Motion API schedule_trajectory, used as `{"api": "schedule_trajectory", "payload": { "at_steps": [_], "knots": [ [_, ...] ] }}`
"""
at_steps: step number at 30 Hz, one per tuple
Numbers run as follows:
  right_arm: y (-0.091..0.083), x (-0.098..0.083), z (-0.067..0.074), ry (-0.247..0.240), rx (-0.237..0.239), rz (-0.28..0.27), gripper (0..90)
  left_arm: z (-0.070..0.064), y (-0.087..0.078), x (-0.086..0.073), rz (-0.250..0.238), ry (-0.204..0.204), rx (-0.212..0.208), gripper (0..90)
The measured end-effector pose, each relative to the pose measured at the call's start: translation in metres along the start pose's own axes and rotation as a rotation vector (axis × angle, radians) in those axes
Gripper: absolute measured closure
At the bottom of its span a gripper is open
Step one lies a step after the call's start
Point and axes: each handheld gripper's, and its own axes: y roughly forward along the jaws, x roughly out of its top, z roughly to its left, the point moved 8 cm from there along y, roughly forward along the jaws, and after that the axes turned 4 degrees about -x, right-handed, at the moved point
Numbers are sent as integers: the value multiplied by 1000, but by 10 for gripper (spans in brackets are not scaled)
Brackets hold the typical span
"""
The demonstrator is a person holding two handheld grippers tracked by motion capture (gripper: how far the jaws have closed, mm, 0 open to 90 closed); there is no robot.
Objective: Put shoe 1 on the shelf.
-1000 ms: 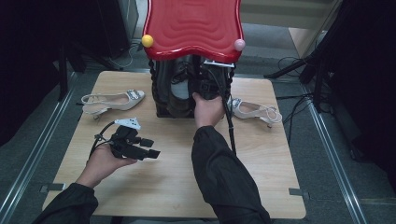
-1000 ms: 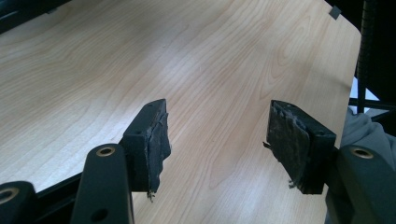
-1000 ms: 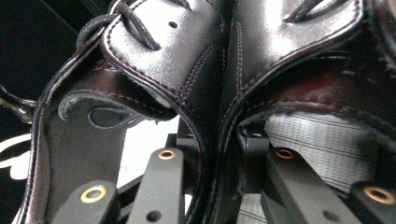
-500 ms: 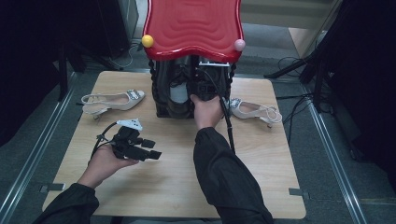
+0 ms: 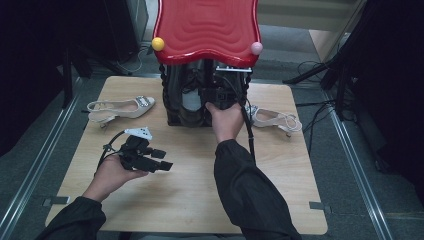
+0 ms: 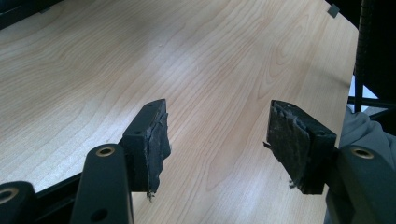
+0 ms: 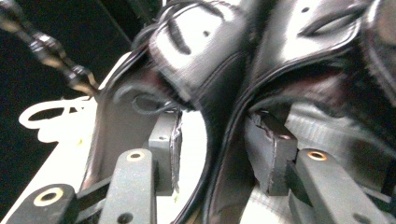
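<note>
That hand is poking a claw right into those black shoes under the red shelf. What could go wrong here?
The right claw has just been opening, with a black shoe's edge between its pads, so that shoe might slip or tip. The hand works under the red shelf, so lifting could knock it. Its cable trails beside the pale sandal and might drag it.

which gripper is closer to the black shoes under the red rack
Right. The right gripper has its open jaws, just opening, around a black shoe's edge; the left gripper rests apart over bare table.
</note>
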Motion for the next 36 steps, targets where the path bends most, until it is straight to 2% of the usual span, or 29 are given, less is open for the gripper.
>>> {"api": "schedule_trajectory", "payload": {
  "at_steps": [6, 12, 14, 16, 20, 23, 26, 32, 36],
  "knots": [
    [-10, -6, 5, -44, 15, -13, 539, 0, -2, 0, -1, 3, 11, 390],
    [-26, -10, 8, -74, 75, 3, 519, 0, -6, 2, -8, -9, 23, 393],
    [-33, -11, 12, -109, 122, -16, 497, -1, -7, 2, -1, 0, 41, 396],
    [-38, -14, 13, -136, 139, -4, 483, -4, -9, 3, 0, -2, 39, 399],
    [-48, -18, 16, -154, 175, 2, 462, -8, -14, 13, -16, 5, 39, 414],
    [-56, -20, 18, -170, 187, 3, 456, -10, -18, 19, -26, 1, 31, 480],
    [-68, -25, 18, -190, 221, 3, 449, -12, -25, 32, -39, 4, 16, 522],
    [-79, -44, 15, -227, 260, 32, 443, -10, -35, 56, -52, 32, 38, 605],
    [-84, -57, 12, -262, 275, 33, 449, -9, -40, 68, -51, 33, 48, 763]
  ]
}}
